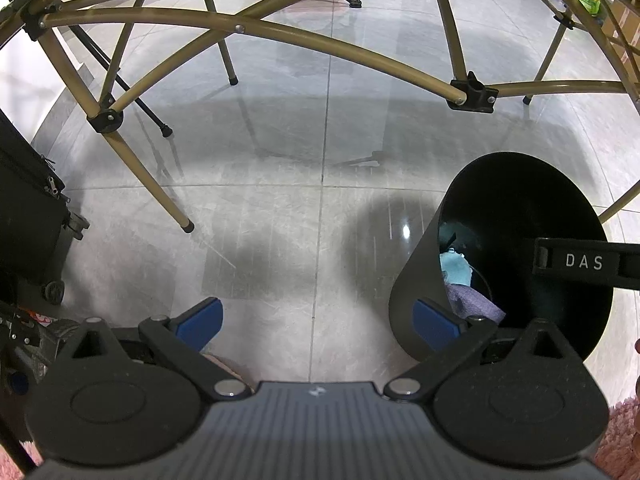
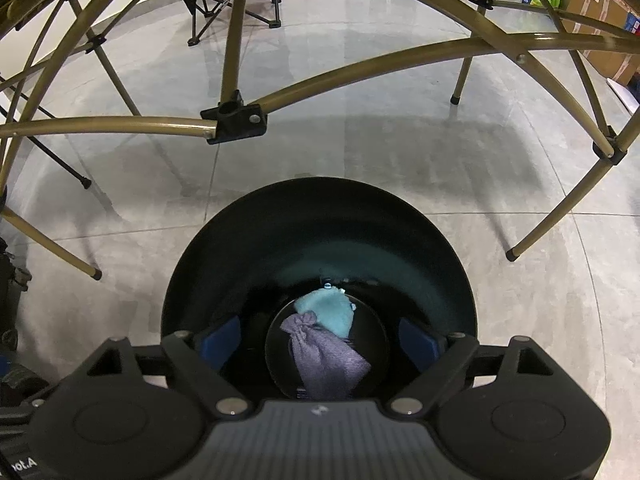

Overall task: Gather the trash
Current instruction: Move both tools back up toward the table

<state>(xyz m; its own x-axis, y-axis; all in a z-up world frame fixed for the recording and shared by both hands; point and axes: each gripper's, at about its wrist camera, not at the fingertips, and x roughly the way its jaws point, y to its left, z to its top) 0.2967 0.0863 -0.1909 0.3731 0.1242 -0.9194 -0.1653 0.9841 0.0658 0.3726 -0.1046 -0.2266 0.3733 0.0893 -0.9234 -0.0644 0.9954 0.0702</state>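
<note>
A grey tiled floor (image 2: 360, 152) fills both views, glossy and streaked with soft shadows. Over it arches a frame of tan metal tubes (image 2: 320, 76) with black joints, bent by the lens and cut off at every edge, so what it supports cannot be seen. Far off stands a black folding chair (image 2: 224, 0), only partly in view. At the left edge of the left wrist view a black wheeled case (image 1: 28, 216) is cropped, and a strip of pink shaggy rug (image 1: 616, 440) shows in the near right corner.

The black trash bin (image 2: 192, 280) stands on the floor directly under the right tongs (image 2: 320, 340), its near rim hidden behind them. At its bottom lie a purple-grey cloth pouch (image 2: 328, 356) and, touching it on the far side, a light blue crumpled item (image 2: 330, 308); what that item is cannot be told. The bin's inner wall is too dark to read.

The right tongs are spread wide over the bin mouth, nothing between the blue pads (image 2: 220, 340). The left tongs (image 1: 316, 324) hover just left of the bin (image 1: 416, 280), likewise spread apart and empty.
</note>
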